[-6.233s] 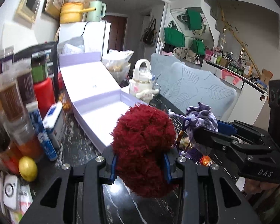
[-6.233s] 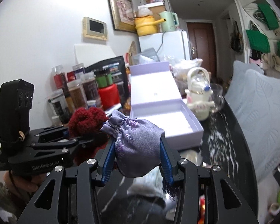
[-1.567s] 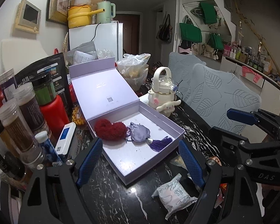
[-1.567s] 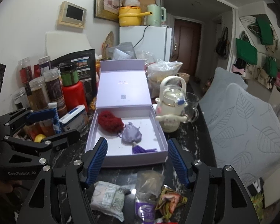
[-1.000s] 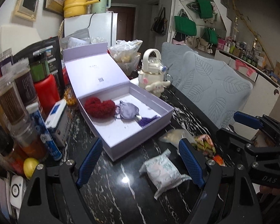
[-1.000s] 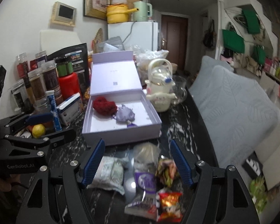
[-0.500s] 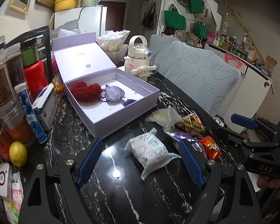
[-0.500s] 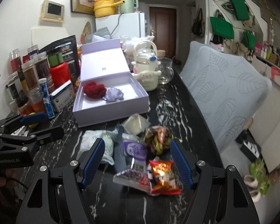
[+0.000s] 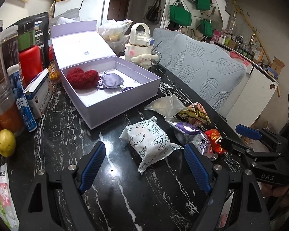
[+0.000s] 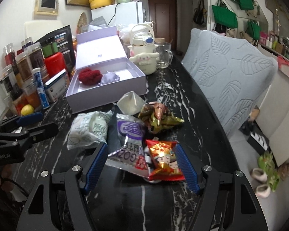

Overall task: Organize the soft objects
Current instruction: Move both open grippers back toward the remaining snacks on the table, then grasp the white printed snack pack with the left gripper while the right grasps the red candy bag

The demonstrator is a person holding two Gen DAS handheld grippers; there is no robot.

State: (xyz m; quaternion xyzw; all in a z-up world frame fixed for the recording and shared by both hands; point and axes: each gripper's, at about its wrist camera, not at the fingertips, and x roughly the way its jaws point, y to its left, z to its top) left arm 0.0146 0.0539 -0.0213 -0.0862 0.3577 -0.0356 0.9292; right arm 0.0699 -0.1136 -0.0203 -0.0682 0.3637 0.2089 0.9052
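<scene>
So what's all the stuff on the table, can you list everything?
Box: one, lilac, lid open, on the black marble table.
Fuzzy heart: one, dark red, inside box.
Pouch: one, purple, touching the heart.
Snack packets: five near the grippers; white printed, clear, purple, gold-brown, red.
Kettle: one, cream, behind box, plush toy in front.
Glass mug: one, clear, beside kettle.
Jars: several, along the wall.
Lemon: one, yellow.
Left gripper: open, empty.
Right gripper: open, empty.

Red fuzzy heart (image 9: 82,77), lilac pouch (image 9: 112,80), lavender box (image 9: 123,94).
</scene>
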